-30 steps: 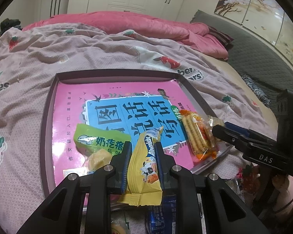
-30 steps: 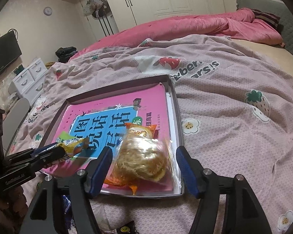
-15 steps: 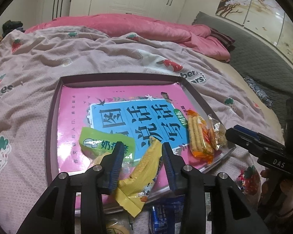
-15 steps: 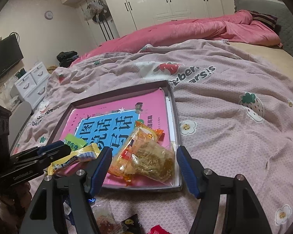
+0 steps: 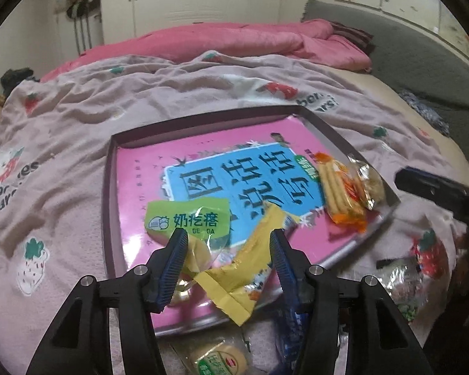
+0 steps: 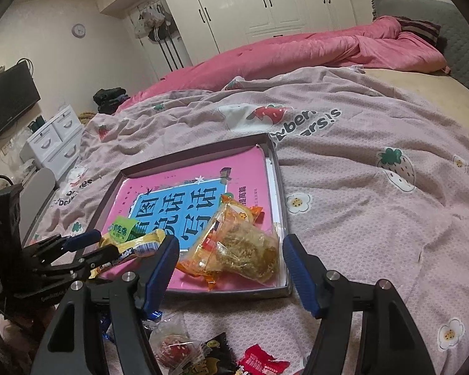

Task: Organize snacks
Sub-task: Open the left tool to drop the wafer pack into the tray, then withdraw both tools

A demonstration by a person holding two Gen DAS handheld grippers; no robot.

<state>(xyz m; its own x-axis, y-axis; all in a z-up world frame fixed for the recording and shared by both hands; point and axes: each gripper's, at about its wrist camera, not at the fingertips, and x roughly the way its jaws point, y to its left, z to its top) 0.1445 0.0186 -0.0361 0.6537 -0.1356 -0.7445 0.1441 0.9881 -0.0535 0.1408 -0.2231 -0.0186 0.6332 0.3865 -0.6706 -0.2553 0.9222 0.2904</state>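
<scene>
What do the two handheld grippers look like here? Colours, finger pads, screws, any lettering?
Both alike: the left gripper and right gripper have matte black angular plastic frames, two fingers lined with ribbed blue pads, and silver screw heads at the pivots. Small white lettering runs along the left gripper's side in the right wrist view.

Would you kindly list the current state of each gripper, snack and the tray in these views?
left gripper: jaws opening, yellow packet between them, unpinched.
right gripper: open, empty.
yellow packet: lying on the tray's near edge.
green packet: flat in the tray.
cracker pack: in the tray's corner.
clear pastry pack: beside the crackers.
tray: on the bedspread, book inside.
</scene>
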